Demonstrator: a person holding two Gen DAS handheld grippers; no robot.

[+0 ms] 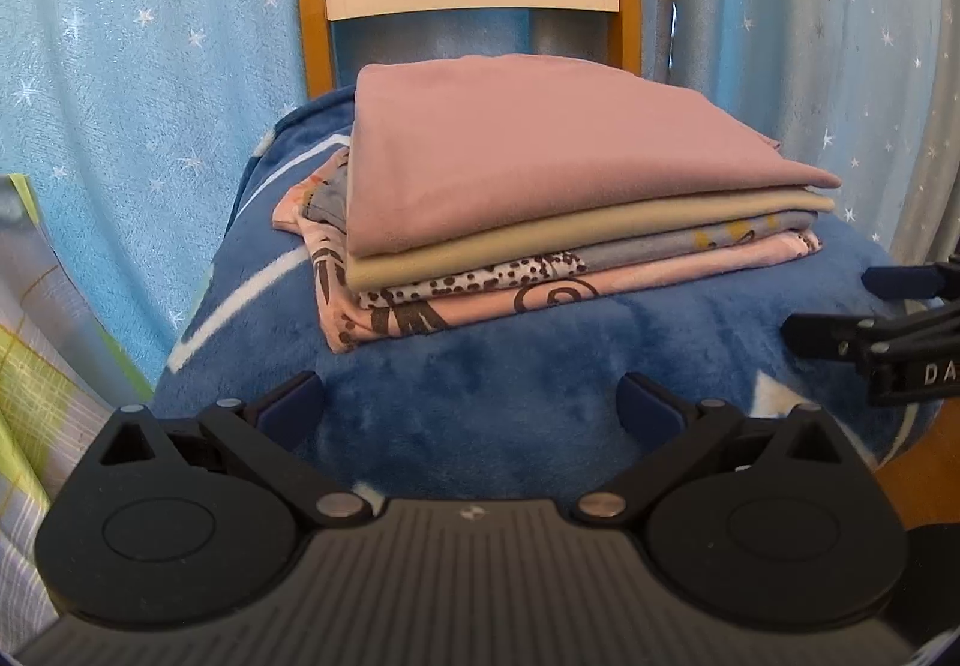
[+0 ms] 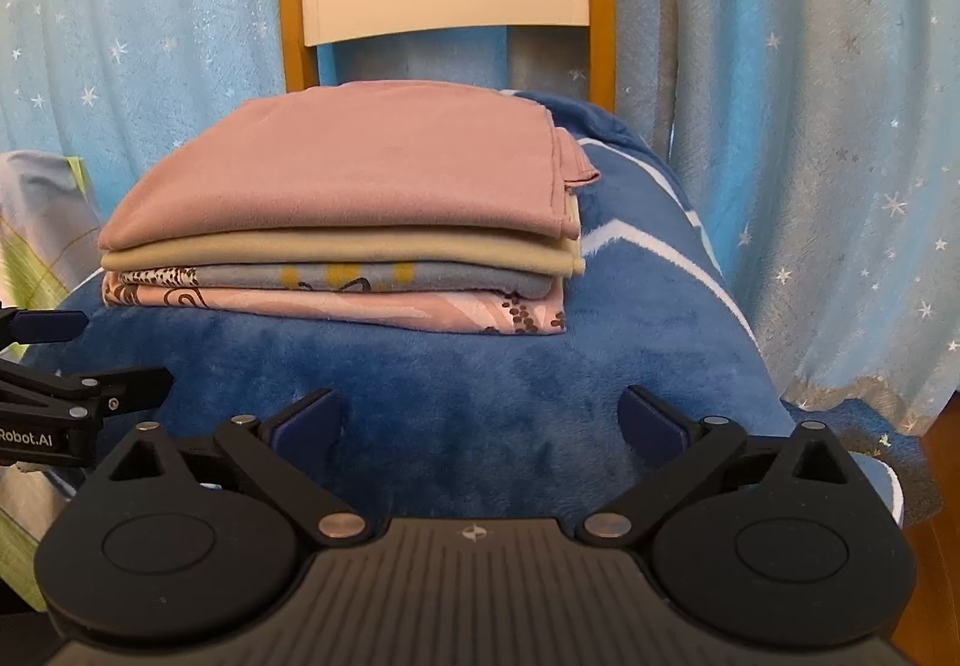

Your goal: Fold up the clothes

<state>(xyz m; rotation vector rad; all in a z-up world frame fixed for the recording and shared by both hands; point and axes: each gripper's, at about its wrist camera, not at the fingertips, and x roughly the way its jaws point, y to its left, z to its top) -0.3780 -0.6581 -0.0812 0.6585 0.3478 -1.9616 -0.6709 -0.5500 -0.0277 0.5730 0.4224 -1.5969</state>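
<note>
The left gripper — a black two-finger tool with dark blue pads on its fingertips — has its jaws spread wide with nothing between them, pointing forward and level. The right gripper, of the same black build with blue pads, is likewise spread wide and empty. The two sit side by side — each shows at the edge of the other's wrist view, the right one's jaws parted there too, and they do not touch.

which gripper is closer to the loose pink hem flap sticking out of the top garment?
Right, going by the views. The flap pokes out on the stack's right side, ahead of the right gripper. The left gripper faces the stack's opposite end.
</note>
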